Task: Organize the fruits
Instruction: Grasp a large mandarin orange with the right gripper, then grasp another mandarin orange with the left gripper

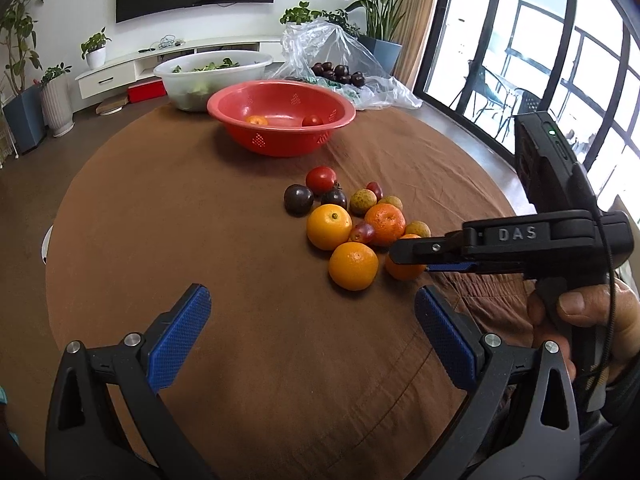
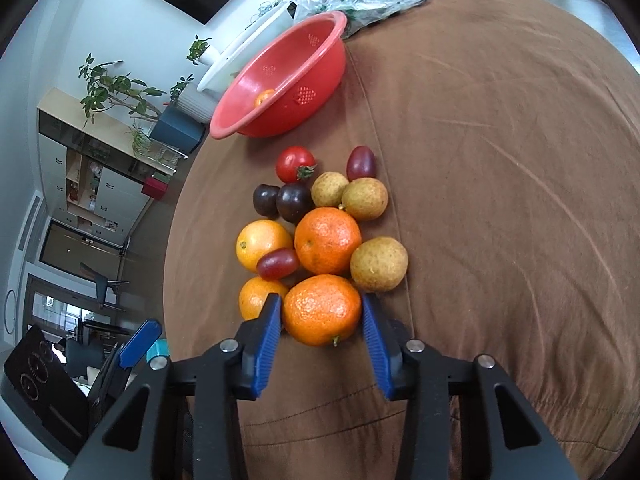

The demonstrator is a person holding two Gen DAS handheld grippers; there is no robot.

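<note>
My right gripper [image 2: 322,312] straddles the nearest mandarin [image 2: 322,309], one blue pad at its 9 o'clock, the other at its 3 o'clock; the jaws look near or just touching the peel, not yet squeezing. My left gripper [image 1: 312,334] hangs wide open, holding nothing, over the brown cloth [image 1: 180,220]. The red bowl [image 1: 280,98], at 12 o'clock beyond the pile, already holds two fruits. To grip well, I judge: close evenly across the widest part, then lift straight up so the neighbouring orange [image 2: 256,298] and longan [image 2: 379,264] are not nudged.
</note>
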